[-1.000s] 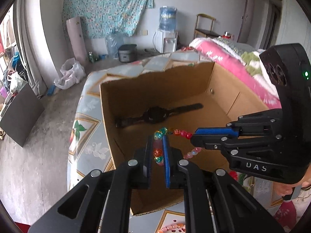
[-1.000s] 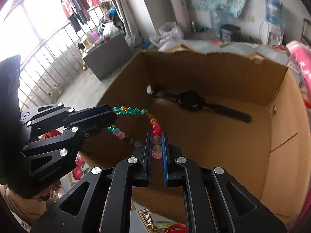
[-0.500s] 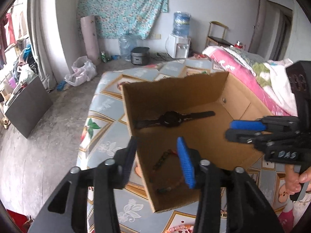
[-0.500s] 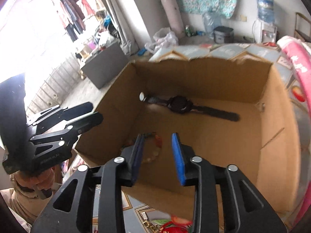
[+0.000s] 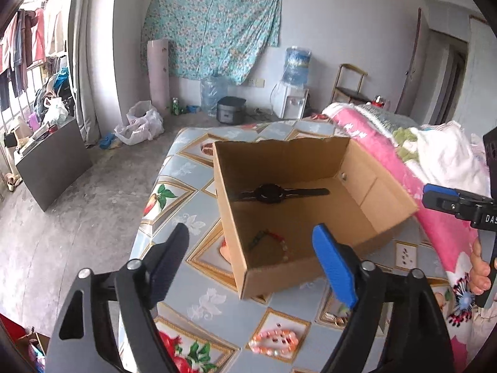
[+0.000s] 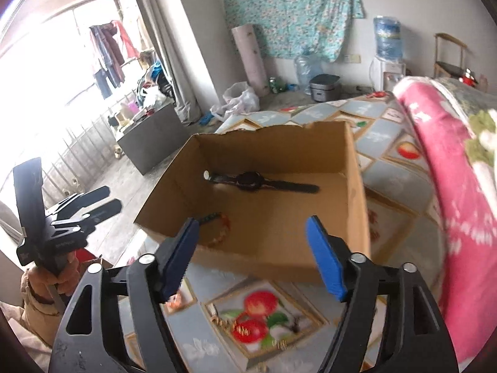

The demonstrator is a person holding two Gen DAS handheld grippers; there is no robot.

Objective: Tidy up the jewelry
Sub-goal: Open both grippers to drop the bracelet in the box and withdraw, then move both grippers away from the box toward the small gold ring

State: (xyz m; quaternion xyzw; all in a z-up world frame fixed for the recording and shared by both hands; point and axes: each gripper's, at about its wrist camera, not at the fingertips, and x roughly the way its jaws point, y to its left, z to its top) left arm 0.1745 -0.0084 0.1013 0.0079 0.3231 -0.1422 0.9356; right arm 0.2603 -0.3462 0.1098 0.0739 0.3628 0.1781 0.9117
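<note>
Hovering spread wide, empty, above near edge of open brown cardboard box (image 5: 298, 267): left claw (image 5: 251, 261), right claw (image 6: 251, 242); multicoloured bead bracelet (image 5: 273, 242) inside box, near front wall; black wristwatch (image 5: 270, 193) by far wall

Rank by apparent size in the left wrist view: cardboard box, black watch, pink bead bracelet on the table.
1. cardboard box, largest by far.
2. black watch, long and thin.
3. pink bead bracelet, shortest; it lies nearer the camera, so its true size against the watch is unsure.
</note>
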